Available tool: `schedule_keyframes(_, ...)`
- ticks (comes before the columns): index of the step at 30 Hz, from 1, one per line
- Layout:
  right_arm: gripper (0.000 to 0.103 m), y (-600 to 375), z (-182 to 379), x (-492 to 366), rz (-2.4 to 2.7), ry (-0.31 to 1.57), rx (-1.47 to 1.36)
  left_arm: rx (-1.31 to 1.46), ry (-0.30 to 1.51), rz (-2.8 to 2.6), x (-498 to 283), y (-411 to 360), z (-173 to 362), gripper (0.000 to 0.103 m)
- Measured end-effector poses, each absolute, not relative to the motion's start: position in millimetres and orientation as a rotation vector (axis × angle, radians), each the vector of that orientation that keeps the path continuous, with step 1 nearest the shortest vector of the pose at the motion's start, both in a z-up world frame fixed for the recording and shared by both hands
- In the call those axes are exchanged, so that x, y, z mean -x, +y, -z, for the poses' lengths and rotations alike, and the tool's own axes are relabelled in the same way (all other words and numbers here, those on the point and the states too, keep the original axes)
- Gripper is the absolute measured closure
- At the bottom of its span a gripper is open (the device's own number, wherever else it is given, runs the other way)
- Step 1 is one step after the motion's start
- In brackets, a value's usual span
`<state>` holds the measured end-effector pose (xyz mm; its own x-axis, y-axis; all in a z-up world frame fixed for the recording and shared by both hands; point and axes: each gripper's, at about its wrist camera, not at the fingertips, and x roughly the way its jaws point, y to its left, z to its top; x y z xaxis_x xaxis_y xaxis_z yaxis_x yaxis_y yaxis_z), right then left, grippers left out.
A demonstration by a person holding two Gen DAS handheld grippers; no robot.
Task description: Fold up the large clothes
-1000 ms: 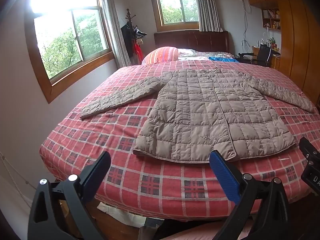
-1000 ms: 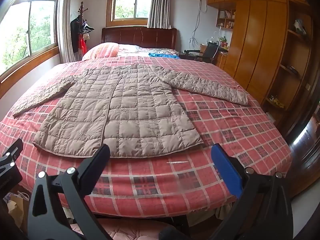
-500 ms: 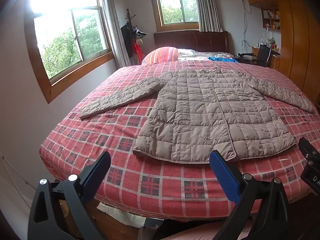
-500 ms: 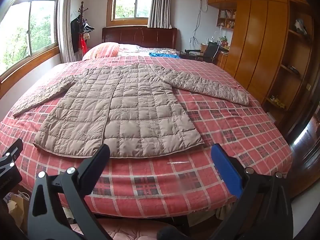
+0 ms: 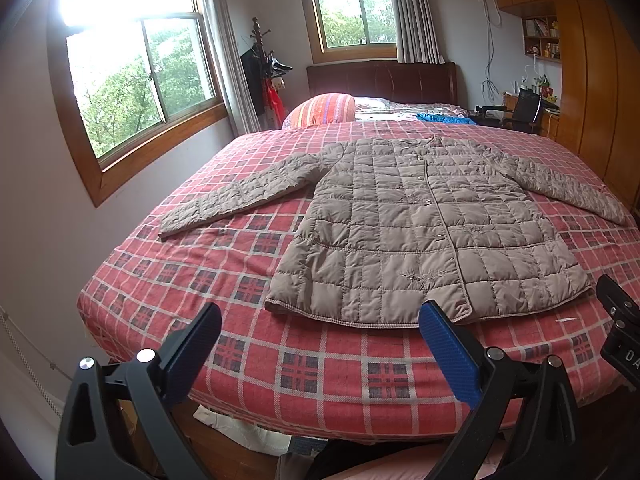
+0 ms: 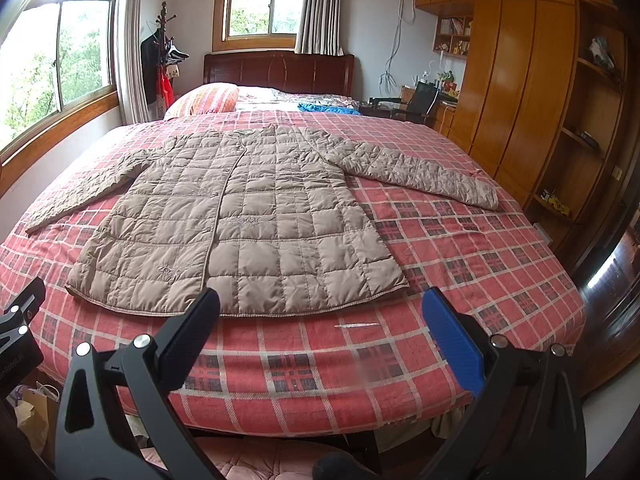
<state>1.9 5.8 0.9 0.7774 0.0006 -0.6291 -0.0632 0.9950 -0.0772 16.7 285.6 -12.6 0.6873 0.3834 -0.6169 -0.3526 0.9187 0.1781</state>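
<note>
Left gripper [image 5: 320, 344]: jaws apart, empty.
Right gripper [image 6: 320, 328]: same.
Jacket [image 6: 240, 224]: flat ahead.
Advice: pinch one sleeve cuff, fold inward.

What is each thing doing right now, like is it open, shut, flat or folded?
Jacket: flat on the bed, buttoned shut, sleeves spread out, not folded.
Left gripper: open, holding nothing.
Right gripper: open, holding nothing.
Curtains: pulled aside.
Bed cover: spread over the bed.

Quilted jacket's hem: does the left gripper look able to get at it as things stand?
Probably yes: the left gripper is open, the quilted jacket lies flat, and only bare plaid bedspread lies between them.
</note>
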Motion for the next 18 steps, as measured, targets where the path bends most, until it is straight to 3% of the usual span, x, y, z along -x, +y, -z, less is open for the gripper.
schedule_keyframes(18,0.003,4.7,4.8,-7.1,-0.04,0.691,0.098,-0.043,0.705,-0.412,-19.3,287.2,14.5,0.004)
